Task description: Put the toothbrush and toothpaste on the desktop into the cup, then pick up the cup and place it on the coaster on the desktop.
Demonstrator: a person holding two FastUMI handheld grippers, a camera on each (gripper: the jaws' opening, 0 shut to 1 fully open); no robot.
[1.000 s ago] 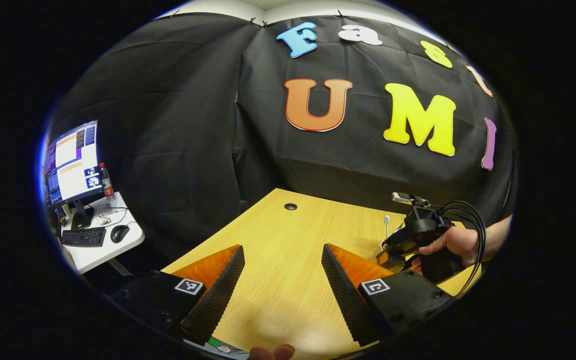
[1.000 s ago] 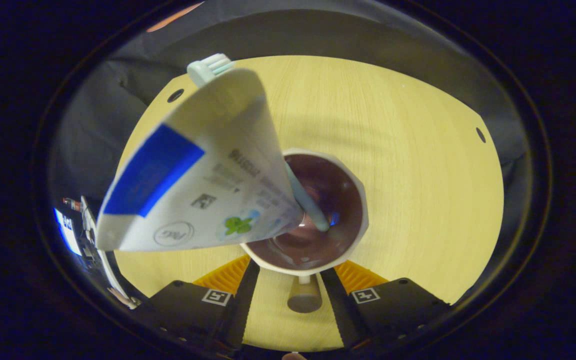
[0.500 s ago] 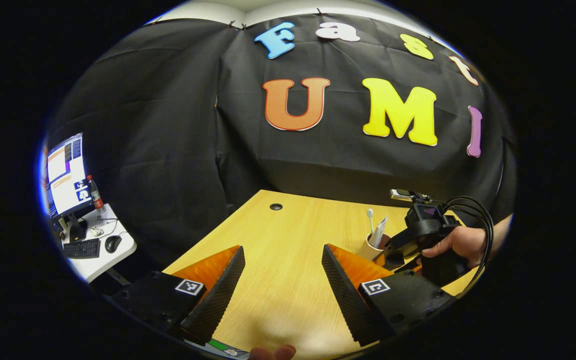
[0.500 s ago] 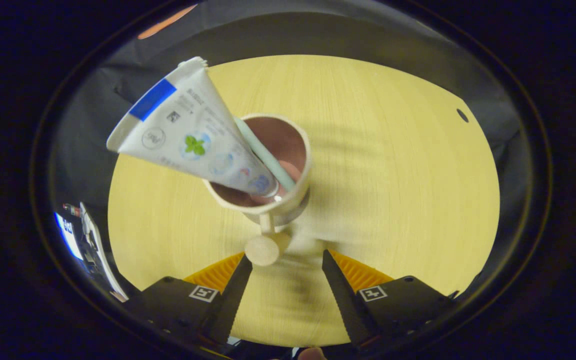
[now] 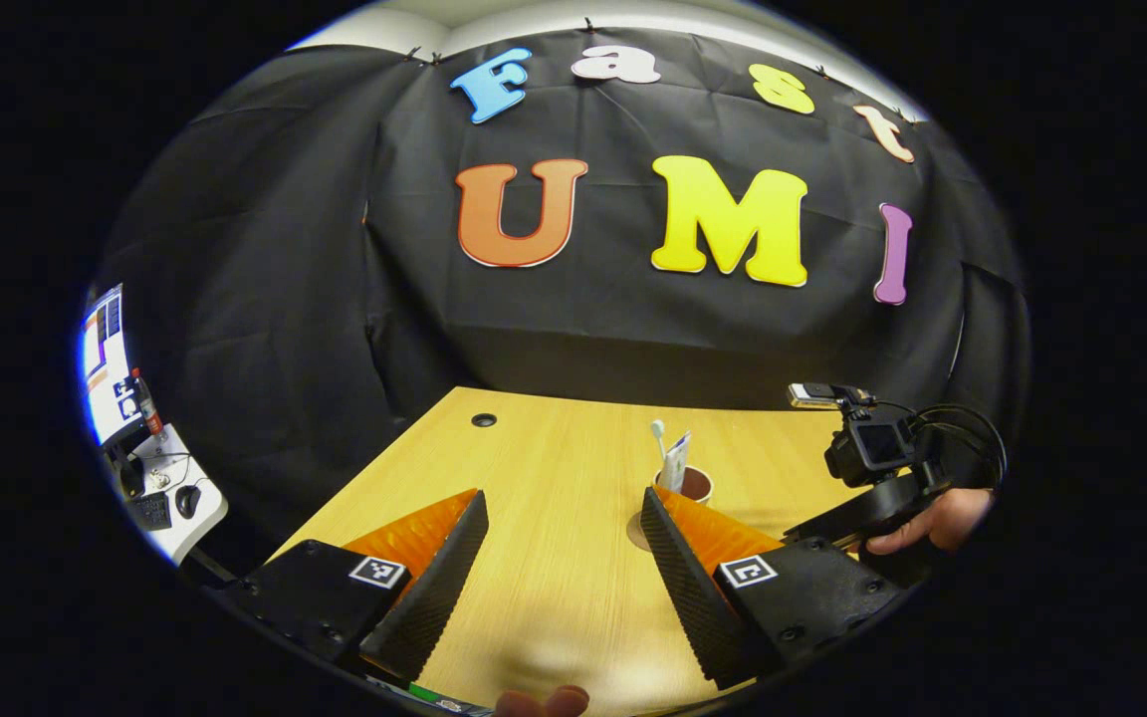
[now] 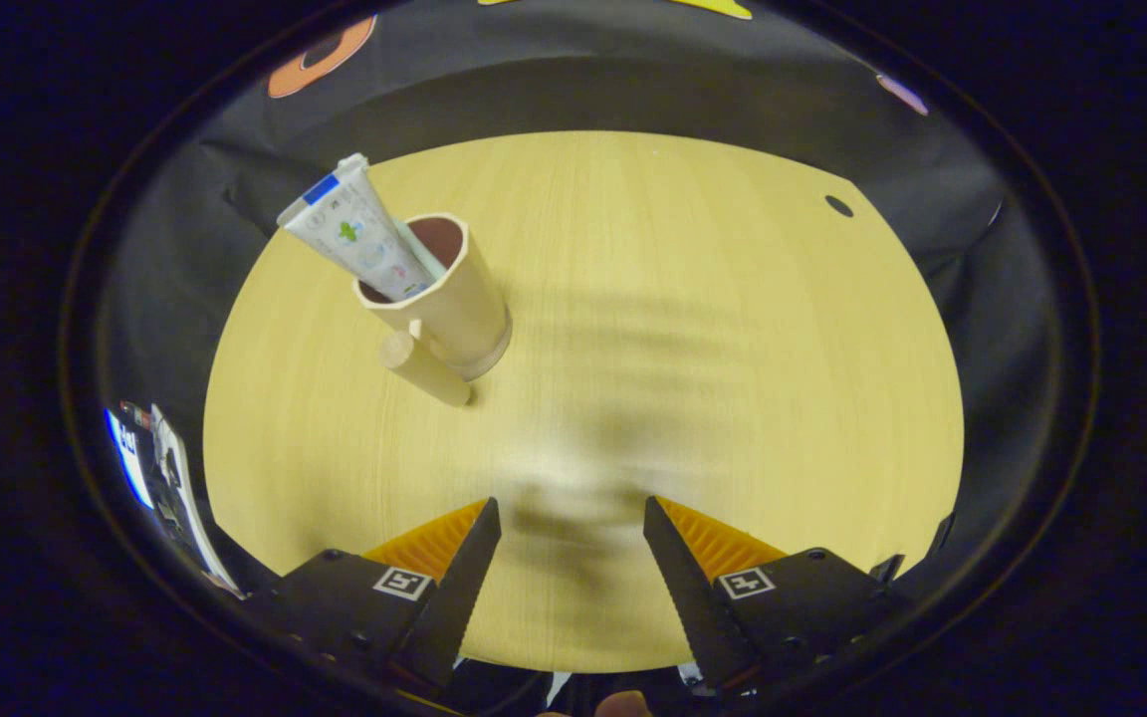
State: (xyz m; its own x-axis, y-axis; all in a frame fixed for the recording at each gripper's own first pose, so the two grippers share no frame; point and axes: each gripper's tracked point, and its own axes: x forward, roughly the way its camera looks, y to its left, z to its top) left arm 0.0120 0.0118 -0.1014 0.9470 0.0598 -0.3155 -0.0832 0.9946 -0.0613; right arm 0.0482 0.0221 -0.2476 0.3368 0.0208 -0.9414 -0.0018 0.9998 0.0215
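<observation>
Right gripper view showed the right claw [image 6: 572,568] wide, empty; far left stood the beige handled cup [image 6: 449,299] holding the white toothpaste tube [image 6: 354,239] on the wooden bench [image 6: 683,349].

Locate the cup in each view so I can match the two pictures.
Left gripper view: the cup stands mid-table, just above that gripper's own right finger.
Right gripper view: the cup stands upper left on the table, its handle toward the camera.
Shared landmark: the toothpaste tube sticking out of it.
</observation>
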